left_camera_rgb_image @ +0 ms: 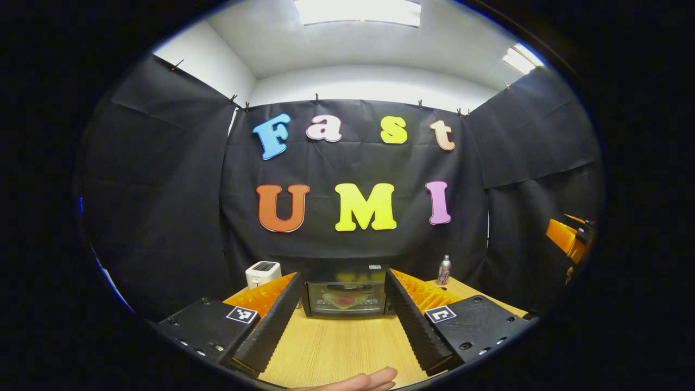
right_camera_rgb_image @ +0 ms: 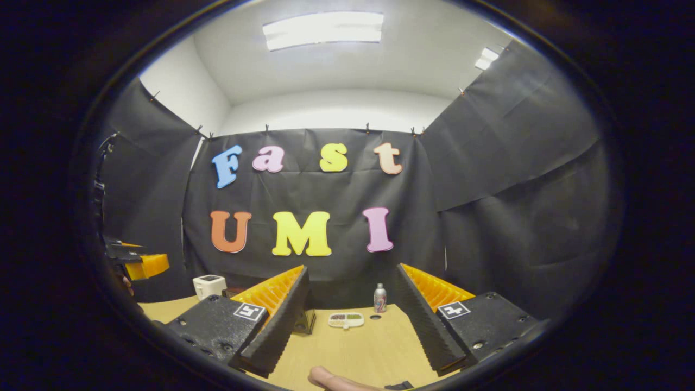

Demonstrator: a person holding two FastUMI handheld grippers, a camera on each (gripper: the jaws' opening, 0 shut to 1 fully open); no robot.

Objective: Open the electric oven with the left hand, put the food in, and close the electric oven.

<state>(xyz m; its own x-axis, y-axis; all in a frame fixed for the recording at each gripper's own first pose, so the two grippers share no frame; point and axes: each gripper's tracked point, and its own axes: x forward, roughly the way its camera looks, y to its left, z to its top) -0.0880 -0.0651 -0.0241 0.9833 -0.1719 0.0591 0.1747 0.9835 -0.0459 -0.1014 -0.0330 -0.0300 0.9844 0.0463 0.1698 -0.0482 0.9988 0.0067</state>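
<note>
Booth w/ light wood-grain desk (left_camera_rgb_image: 336, 347), black cloth hanging on back & side walls, white ceiling w/ lit light panels (left_camera_rgb_image: 358, 11) above. Left gripper view: left gripper (left_camera_rgb_image: 341, 320) is hovering over the desk's near part, its two fingers standing apart w/ nothing between them but bare desk; a square black-and-white marker tag is sitting on each finger block, pattern only, no readable text. Electric oven (left_camera_rgb_image: 346, 297) is sitting toward the desk's far edge, centred betw. the fingers, its glass door facing the camera & shut, long axis running parallel to the far edge; something reddish is showing dimly behind the glass, too blurred to ID. A small label on the oven's top is too small to read. White toaster (left_camera_rgb_image: 263, 273) is standing near the far-left corner; a bottle (left_camera_rgb_image: 444, 270) is standing near the far edge, right of the oven, label unreadable. A fingertip (left_camera_rgb_image: 374, 379) is showing at the bottom. Right gripper view: right gripper (right_camera_rgb_image: 347, 331) is likewise hovering w/ fingers spread wide, empty. A white food tray (right_camera_rgb_image: 346, 319) w/ dark & greenish portions is lying on the desk betw. the fingers, long axis running left-right, near the bottle; a small dark round thing (right_camera_rgb_image: 375, 316) is lying just beside the tray.
</note>
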